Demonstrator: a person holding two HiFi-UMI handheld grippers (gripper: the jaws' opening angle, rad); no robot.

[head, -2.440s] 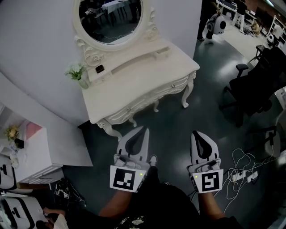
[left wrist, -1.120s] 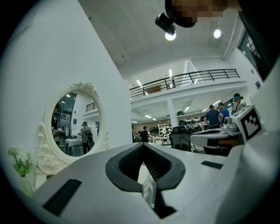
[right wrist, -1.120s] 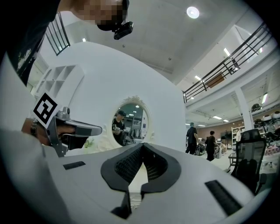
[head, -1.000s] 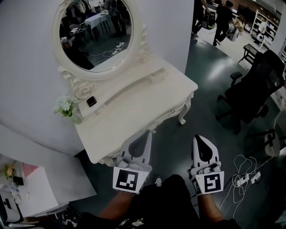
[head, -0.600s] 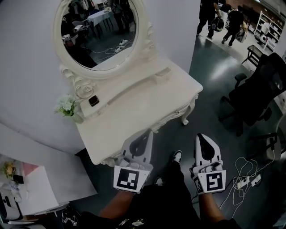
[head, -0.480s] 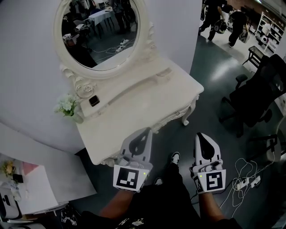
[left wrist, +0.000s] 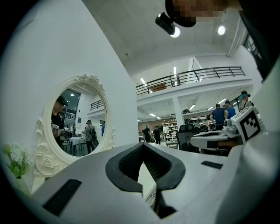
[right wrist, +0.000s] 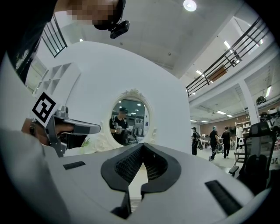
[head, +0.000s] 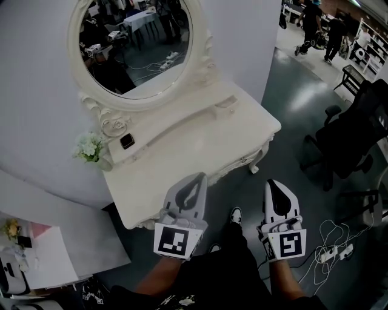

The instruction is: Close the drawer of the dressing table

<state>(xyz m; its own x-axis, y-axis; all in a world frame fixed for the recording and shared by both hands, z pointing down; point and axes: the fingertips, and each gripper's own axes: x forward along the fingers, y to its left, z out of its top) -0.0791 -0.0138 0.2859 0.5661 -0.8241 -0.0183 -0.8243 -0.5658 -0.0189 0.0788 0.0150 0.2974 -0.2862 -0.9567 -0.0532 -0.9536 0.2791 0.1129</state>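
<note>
Floor, dark and glossy, takes the whole right side of the head view, yes?

Yes, and a plain white wall takes the left. People walk at the far end of the room.

What stands against the wall?

The dressing table, white, with a bare top and carved legs. Its oval mirror rises behind it.

And the drawer?

Under the near edge of the top, in the carved front. I cannot tell whether it sits flush or stands out.

What else is in the room?

A black office chair stands well to the right, and white cables lie on the floor near it.

The claws?

The left gripper is over the table's near edge in the head view. The right gripper is over bare floor. Both are closed tip to tip, with nothing held.

Anything small on the top?

White flowers sit at the back left corner, with a small dark square just beside them.
</note>
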